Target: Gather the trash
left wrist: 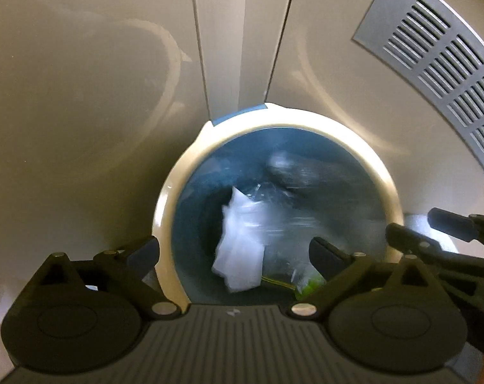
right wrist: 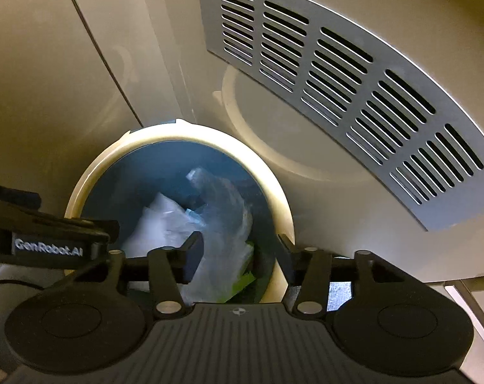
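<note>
Below left claw point(left wrist: 234, 254): trash point(left wrist: 238, 249), unheld.

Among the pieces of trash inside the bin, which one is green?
The small scrap at the near inner edge of the bin is bright green. The crumpled paper is white, and the plastic bag over it is clear.

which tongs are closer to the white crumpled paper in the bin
Left. The left tongs hang open right over the white crumpled paper, which shows between their tips. The right tongs sit off to the side, above the clear plastic bag near the bin's rim.
</note>
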`<action>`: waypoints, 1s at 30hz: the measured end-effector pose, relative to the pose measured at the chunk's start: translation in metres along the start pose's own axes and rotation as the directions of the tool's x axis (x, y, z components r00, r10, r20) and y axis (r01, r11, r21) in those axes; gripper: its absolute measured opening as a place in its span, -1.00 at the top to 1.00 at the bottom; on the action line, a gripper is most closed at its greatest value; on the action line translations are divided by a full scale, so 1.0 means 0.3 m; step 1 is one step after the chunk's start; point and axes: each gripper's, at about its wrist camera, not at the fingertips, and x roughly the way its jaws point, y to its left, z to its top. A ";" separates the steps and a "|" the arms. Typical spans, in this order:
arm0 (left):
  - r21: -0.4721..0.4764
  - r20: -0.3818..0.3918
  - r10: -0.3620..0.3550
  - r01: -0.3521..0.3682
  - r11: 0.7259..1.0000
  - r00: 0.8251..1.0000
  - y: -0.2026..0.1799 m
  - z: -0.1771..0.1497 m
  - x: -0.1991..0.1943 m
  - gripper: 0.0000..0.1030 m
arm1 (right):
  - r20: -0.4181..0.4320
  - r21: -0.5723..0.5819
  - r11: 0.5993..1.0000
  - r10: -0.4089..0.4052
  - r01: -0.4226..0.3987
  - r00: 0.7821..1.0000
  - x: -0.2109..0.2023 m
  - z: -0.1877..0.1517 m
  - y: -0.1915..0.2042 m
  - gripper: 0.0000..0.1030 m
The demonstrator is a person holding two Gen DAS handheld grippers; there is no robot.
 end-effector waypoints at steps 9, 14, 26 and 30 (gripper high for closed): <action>0.006 0.011 -0.014 0.014 1.000 1.000 0.022 -0.055 -0.142 -0.98 | 0.032 -0.007 0.999 0.047 -0.047 0.998 -0.149 -0.022 -0.010 -0.36; -0.016 0.078 0.013 -0.011 1.000 0.997 0.042 -0.135 -0.261 -1.00 | 0.120 -0.072 0.995 0.071 -0.062 0.990 -0.286 -0.060 0.013 -0.60; 0.020 0.062 -0.013 0.012 1.000 0.998 0.027 -0.217 -0.311 -0.99 | 0.213 -0.196 0.981 0.050 -0.008 0.976 -0.404 -0.149 0.080 -0.72; 0.044 0.080 -0.008 0.004 0.999 0.997 0.014 -0.231 -0.337 -0.99 | 0.219 -0.189 0.982 0.043 -0.001 0.975 -0.416 -0.160 0.077 -0.74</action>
